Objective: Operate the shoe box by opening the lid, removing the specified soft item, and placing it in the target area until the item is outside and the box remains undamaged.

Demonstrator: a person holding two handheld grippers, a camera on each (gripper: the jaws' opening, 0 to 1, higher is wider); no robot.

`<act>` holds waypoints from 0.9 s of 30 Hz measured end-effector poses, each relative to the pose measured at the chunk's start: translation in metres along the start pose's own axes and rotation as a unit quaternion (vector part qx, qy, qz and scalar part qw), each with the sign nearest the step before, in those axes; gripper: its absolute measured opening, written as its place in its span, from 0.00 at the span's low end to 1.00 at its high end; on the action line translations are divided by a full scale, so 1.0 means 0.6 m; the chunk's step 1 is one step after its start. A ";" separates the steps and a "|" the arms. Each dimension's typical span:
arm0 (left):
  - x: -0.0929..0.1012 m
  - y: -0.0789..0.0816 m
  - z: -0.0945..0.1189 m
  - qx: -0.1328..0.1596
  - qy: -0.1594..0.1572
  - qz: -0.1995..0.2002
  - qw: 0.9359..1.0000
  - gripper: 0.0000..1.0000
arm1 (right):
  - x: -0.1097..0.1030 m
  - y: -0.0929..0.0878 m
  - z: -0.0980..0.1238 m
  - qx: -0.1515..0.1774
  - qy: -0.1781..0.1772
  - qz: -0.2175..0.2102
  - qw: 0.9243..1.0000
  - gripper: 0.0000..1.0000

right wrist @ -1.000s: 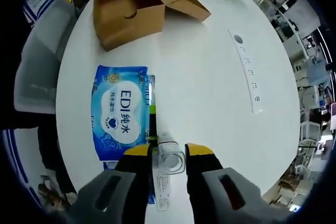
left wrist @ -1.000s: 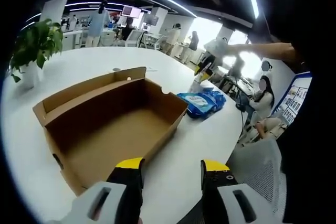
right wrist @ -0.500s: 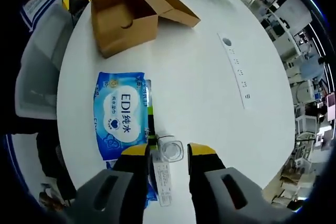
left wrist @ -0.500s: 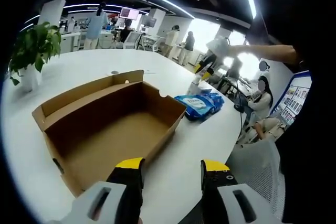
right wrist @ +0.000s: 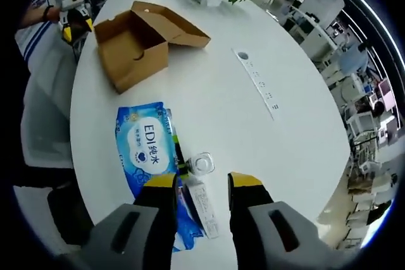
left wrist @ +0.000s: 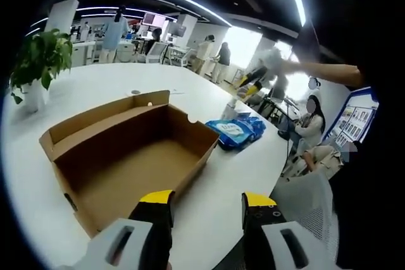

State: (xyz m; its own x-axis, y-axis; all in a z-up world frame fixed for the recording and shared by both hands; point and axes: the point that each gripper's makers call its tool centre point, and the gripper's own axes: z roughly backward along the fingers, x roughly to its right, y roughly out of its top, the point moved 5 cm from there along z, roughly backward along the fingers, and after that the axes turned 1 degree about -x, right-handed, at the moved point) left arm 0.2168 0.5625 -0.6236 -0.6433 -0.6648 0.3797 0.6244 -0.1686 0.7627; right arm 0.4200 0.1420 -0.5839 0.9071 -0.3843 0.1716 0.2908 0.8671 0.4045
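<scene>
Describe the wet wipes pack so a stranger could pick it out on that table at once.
Start at the round white table and find the open cardboard shoe box near its edge. The wet wipes pack lies flat on the tabletop apart from the box, just ahead of the right tongs. It is the soft blue packet with a white label reading EDI, beside a small clear bottle.

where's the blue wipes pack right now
On the white table, outside the open box. In the right gripper view the wipes pack lies just left of a small clear bottle.
</scene>
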 end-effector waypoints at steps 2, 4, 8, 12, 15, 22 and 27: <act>-0.001 0.000 0.005 0.003 0.001 0.001 1.000 0.43 | -0.006 0.000 0.005 0.014 -0.001 -0.021 1.000 0.28; -0.002 -0.002 0.011 0.007 0.001 0.004 1.000 0.43 | -0.008 0.000 0.010 0.025 -0.006 -0.032 0.999 0.29; -0.008 -0.006 0.027 0.016 0.009 0.011 1.000 0.43 | -0.013 0.006 0.017 0.048 -0.012 -0.057 0.997 0.29; -0.010 -0.010 0.041 0.021 0.015 0.013 1.000 0.43 | -0.015 0.007 0.016 0.056 -0.013 -0.068 0.996 0.29; -0.013 -0.011 0.050 0.027 0.021 0.015 0.999 0.43 | -0.020 0.015 0.016 0.063 -0.013 -0.073 0.995 0.29; -0.030 -0.015 0.071 0.050 0.052 0.037 0.997 0.43 | -0.037 0.042 0.010 0.088 -0.012 -0.082 0.993 0.28; -0.057 -0.020 0.089 0.052 0.109 0.037 0.992 0.43 | -0.051 0.065 0.001 0.111 -0.005 -0.096 0.989 0.28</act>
State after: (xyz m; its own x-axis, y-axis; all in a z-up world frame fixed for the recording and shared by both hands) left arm 0.2079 0.6259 -0.6179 -0.4781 -0.8167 0.3232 0.6104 -0.0443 0.7909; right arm 0.4034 0.1873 -0.5727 0.8384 -0.5389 0.0817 0.3820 0.6879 0.6171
